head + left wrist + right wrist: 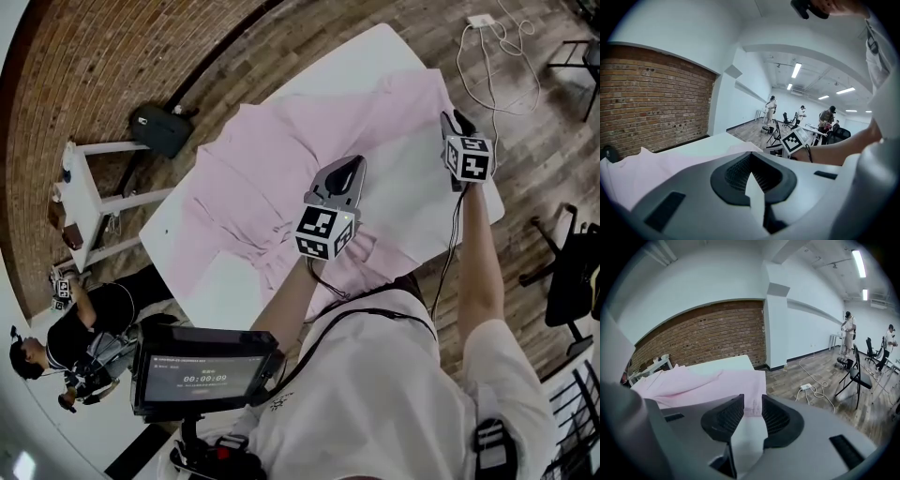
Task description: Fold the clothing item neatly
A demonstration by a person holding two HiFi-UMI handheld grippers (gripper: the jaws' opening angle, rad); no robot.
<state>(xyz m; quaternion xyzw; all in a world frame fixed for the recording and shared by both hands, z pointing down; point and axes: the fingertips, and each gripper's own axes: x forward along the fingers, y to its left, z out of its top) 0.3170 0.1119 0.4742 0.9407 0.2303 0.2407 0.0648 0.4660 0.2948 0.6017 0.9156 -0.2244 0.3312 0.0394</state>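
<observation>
A pink garment [281, 159] lies spread and rumpled across the white table [422, 206]. My left gripper [349, 171] hovers over the garment's near part, close to the table's front edge. In the left gripper view it [750, 159] is shut, with nothing between the fingers and pink cloth [642, 176] to the left. My right gripper [454, 118] is at the garment's right corner. In the right gripper view it [752, 405] stands open, and the pink hem [753, 399] shows through the gap, not pinched.
A black bag [159, 127] and a white rack [89, 202] stand on the floor beyond the table's left side. A white cable [487, 56] lies on the floor to the right, and a dark chair [572, 272] stands at the far right. A crouching person [66, 347] is at lower left.
</observation>
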